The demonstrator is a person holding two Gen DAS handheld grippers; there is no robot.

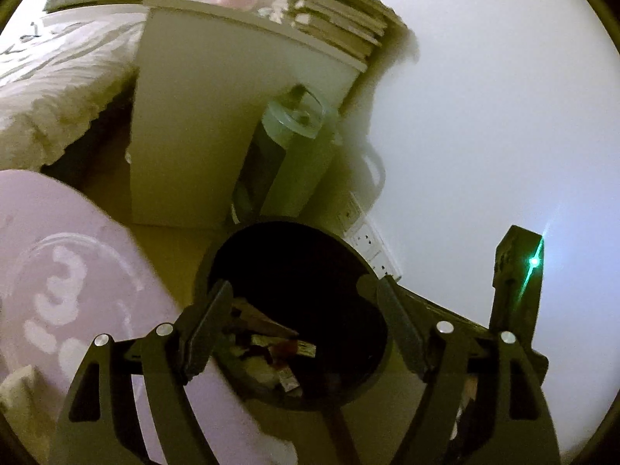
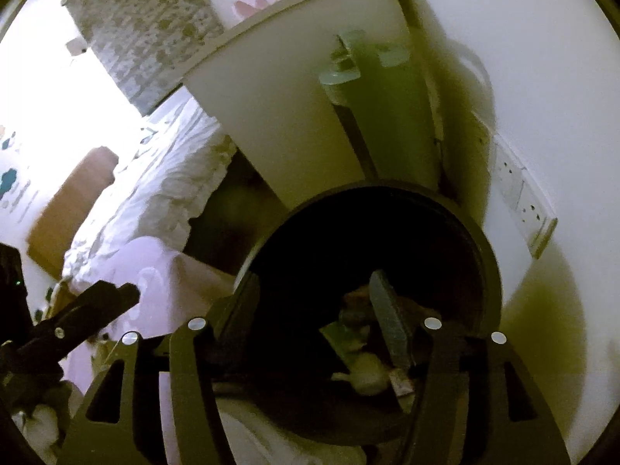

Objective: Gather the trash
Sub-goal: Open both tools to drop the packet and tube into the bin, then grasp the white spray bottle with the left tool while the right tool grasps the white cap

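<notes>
A black round bin stands on the floor below both grippers. Several pieces of trash lie in its bottom: wrappers and paper scraps. My left gripper hangs over the bin's mouth, open, with nothing between its fingers. In the right wrist view the same bin fills the middle, with a crumpled white piece among the trash. My right gripper is open above it and holds nothing. Each gripper shows in the other's view: the right one at the right edge, the left one at the lower left.
A white bedside cabinet stands just behind the bin, with a stack of books on top. A pale rolled tube leans beside it. A white power strip lies along the wall. A bed with a white duvet and pink fabric are at left.
</notes>
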